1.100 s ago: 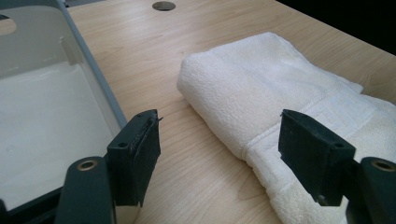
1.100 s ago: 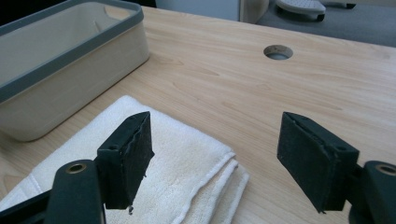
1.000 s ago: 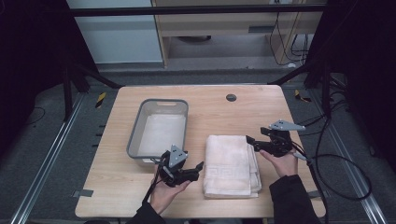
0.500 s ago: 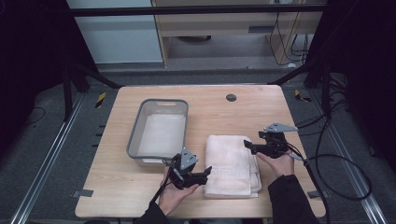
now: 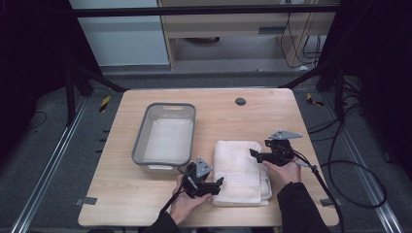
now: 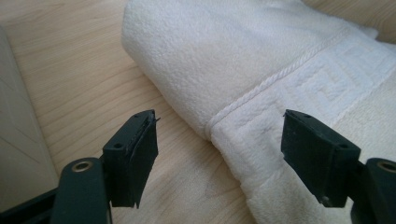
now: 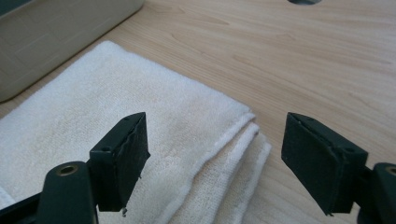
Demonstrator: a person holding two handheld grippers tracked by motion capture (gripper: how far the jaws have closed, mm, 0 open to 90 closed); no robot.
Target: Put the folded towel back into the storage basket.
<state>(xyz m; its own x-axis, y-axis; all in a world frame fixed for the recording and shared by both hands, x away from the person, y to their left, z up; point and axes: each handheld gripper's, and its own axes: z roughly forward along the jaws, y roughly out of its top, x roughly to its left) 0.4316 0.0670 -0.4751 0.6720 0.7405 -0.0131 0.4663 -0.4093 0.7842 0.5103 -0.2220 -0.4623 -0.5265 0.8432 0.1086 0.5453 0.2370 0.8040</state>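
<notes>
On the near half of the wooden table (image 5: 291, 107), a folded white towel (image 5: 240, 170) is lying flat just right of the grey bin (image 5: 165, 133), its long axis running from the person's edge toward the far side. The 2 grippers are flanking it: the left gripper (image 5: 217, 183) is sitting at the towel's near-left corner, and the right gripper (image 5: 252, 153) is hovering over its far-right part. In the left gripper view the jaws are standing spread wide, with nothing pinched, and the towel's rounded fold (image 6: 187, 93) is lying straight ahead between them, with 1 jaw over bare wood and the other over the woven border band (image 6: 327, 88). In the right gripper view the jaws have just been opening and are likewise standing wide apart and empty, straddling the stacked corner (image 7: 243, 135). Both hands look equally close, so the coming move is probably turning on each gripper closing across the edge directly in front of it.
</notes>
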